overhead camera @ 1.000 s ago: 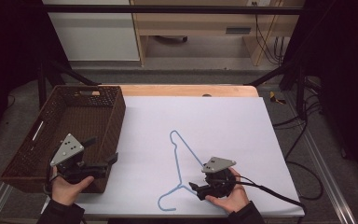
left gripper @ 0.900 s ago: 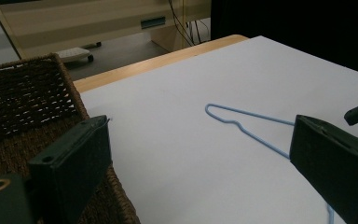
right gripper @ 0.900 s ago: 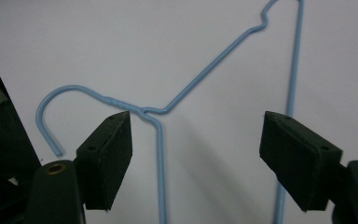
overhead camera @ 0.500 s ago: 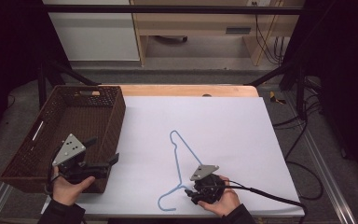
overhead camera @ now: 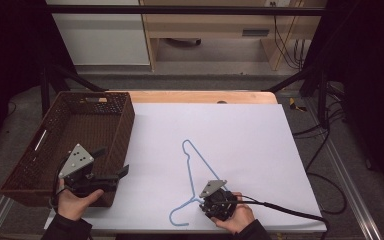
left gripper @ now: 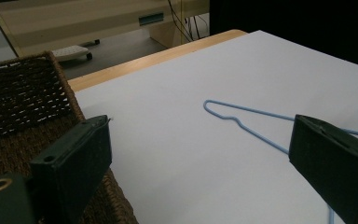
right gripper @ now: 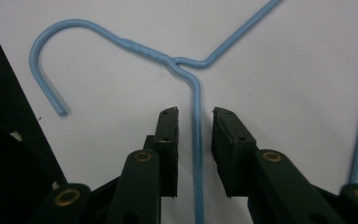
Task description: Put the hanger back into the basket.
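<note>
The right gripper (right gripper: 195, 116) is straddling the hanger (overhead camera: 192, 165) wire at lower centre, jaws apart; squeeze squarely below the twist. The left gripper (overhead camera: 111, 162) is waiting wide open by the basket (overhead camera: 55, 130).

Your high view shows even overhead light on the white counter (overhead camera: 240, 135), with dark surroundings at both sides and only faint shadows. In your left gripper view, the near black jaws are soft and out of focus. Your right gripper view is sharp on the blue hanger (right gripper: 196, 116), without glare.
</note>
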A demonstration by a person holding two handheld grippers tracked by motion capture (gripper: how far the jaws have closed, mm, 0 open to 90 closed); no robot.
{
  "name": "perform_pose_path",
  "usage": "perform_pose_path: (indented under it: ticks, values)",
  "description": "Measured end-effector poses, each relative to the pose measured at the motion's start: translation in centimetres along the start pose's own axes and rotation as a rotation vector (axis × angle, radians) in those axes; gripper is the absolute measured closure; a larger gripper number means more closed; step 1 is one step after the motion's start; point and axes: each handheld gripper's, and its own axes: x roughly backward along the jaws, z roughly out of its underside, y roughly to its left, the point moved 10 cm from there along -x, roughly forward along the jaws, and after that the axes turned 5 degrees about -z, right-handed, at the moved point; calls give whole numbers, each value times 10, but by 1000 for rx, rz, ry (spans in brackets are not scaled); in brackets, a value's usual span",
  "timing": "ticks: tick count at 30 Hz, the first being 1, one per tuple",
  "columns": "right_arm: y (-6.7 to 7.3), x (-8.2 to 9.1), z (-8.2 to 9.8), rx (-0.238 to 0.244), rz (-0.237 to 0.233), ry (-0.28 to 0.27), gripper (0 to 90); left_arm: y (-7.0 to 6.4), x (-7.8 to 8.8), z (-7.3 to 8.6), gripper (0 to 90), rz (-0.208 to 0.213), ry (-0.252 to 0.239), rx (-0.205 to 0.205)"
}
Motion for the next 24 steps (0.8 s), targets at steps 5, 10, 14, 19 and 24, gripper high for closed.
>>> perform_pose_path:
  ticks: [5, 10, 14, 19, 24]
  values:
    - [1, 0, 0, -27, -21, 5, 789, -2, -1, 0, 57, 2, 1, 1]
    - [0, 0, 0, -46, -17, 8, 833, -3, -2, 1, 57, 5, 5, -1]
    - [-1, -1, 0, -58, -15, 9, 866, -4, -2, 1, 57, 8, 6, -3]
    - [-1, -1, 0, -66, -19, 9, 869, -7, -3, 1, 58, 12, 10, -10]
    - [-2, 0, 0, -67, -20, 9, 873, -13, -6, 3, 58, 24, 17, -22]
